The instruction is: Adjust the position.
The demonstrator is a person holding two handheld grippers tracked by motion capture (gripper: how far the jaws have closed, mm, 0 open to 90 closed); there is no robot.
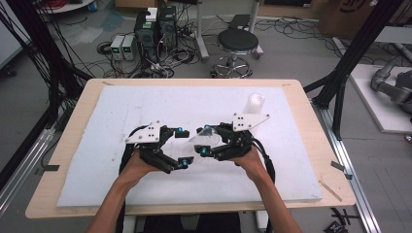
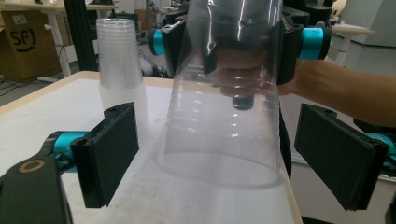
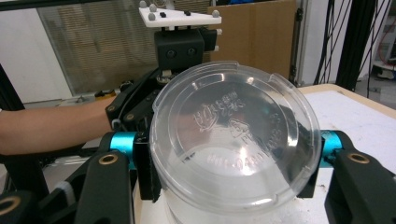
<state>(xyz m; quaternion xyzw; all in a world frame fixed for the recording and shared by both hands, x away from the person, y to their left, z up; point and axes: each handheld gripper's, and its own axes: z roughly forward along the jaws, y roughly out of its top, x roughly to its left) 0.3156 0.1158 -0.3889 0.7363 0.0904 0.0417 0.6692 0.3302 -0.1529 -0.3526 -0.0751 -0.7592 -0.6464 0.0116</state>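
Note:
My right gripper (image 1: pixel 205 140) is shut on a clear plastic cup (image 1: pixel 212 138) just above the middle of the white mat (image 1: pixel 121 111). In the right gripper view the cup's embossed base (image 3: pixel 233 140) faces the camera, clamped between the two jaws of the right gripper (image 3: pixel 231 163). The cup's wide mouth (image 2: pixel 219 168) points at my left gripper (image 2: pixel 224 156), which is open, with one pad (image 2: pixel 109 151) on each side of the mouth and apart from it. In the high view the left gripper (image 1: pixel 183 146) stands directly left of the cup. A stack of clear cups (image 1: pixel 253 103) stands upright behind the right gripper.
The mat covers most of a wooden table (image 1: pixel 311 126). The cup stack (image 2: pixel 119 60) is close to the right gripper's far side. Beyond the table are a black stool (image 1: pixel 237 42), computer boxes with cables (image 1: pixel 155 34) and black frame posts (image 1: pixel 350 58).

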